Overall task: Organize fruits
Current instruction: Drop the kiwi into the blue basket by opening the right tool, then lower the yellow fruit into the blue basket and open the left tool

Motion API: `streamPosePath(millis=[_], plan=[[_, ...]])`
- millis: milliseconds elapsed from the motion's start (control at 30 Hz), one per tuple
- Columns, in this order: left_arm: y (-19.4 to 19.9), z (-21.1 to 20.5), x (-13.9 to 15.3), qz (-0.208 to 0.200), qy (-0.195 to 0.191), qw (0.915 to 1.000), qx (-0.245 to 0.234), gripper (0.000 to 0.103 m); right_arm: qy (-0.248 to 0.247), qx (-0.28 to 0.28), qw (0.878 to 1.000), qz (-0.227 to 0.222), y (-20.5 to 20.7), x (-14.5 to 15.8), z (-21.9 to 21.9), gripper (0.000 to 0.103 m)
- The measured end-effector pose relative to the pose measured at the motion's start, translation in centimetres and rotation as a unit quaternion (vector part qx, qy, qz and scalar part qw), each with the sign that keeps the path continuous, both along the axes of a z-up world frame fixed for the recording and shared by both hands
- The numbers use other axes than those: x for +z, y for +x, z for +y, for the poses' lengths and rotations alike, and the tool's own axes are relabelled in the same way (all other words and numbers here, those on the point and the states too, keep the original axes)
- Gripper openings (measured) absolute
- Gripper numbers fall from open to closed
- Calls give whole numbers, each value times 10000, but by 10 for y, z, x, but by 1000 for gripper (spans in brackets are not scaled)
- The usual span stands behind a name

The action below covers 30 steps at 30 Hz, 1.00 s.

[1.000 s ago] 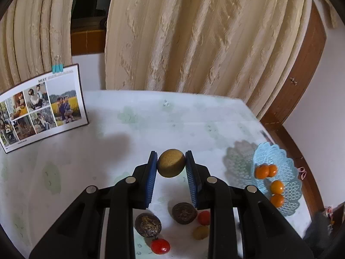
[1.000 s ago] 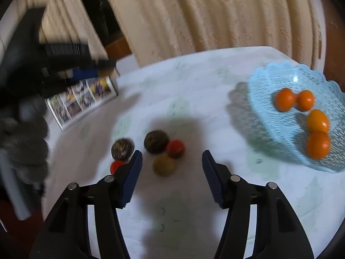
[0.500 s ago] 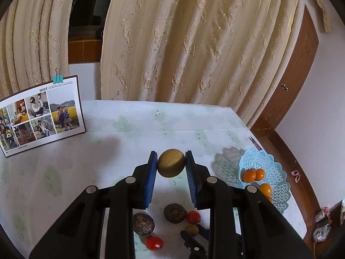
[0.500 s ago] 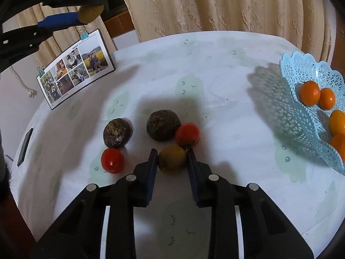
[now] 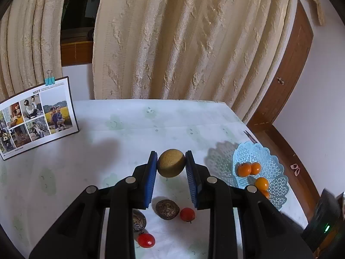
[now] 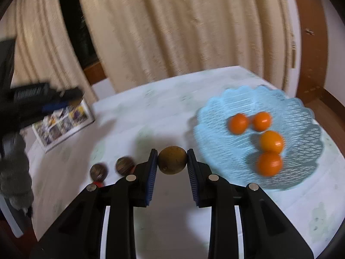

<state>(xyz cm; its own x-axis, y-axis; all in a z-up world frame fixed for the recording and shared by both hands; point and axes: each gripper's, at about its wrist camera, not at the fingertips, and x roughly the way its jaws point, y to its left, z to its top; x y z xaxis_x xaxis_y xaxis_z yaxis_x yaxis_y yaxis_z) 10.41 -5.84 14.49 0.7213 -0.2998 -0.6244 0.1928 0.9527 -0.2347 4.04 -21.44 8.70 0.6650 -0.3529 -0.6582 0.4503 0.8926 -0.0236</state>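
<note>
Right gripper (image 6: 172, 160) clamps a brown round fruit (image 6: 172, 160) in the air just left of the blue basket (image 6: 301, 112); left gripper (image 5: 171, 165) pinches a tan fruit (image 5: 171, 165) above the table (image 5: 129, 133). Round, hard skins held by pad tips may slip or roll; a drop at the basket rim could bounce off or knock the oranges (image 6: 270, 142).

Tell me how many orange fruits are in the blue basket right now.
4. In the blue basket, two orange fruits sit side by side toward the back, one is in the middle and one is nearest the camera. None appears hidden.
</note>
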Motion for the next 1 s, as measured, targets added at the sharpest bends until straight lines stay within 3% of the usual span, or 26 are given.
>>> streamPosePath(millis=[300,600,933,1000], plan=[[-4,-9,-2,-15,62,9999,-114,27,-90,-636,9976,-254,-19,15,-41,29],[-8,-18,-3,-46,133,9996,-229,27,-158,-1023,9932,-528,-41,22,-55,30],[-15,-40,-5,-98,283,9987,-418,27,-840,-1873,9747,-889,-89,26,-66,30],[-17,-51,-9,-67,311,9981,-529,27,-839,-1973,9722,-937,-97,25,-70,35]])
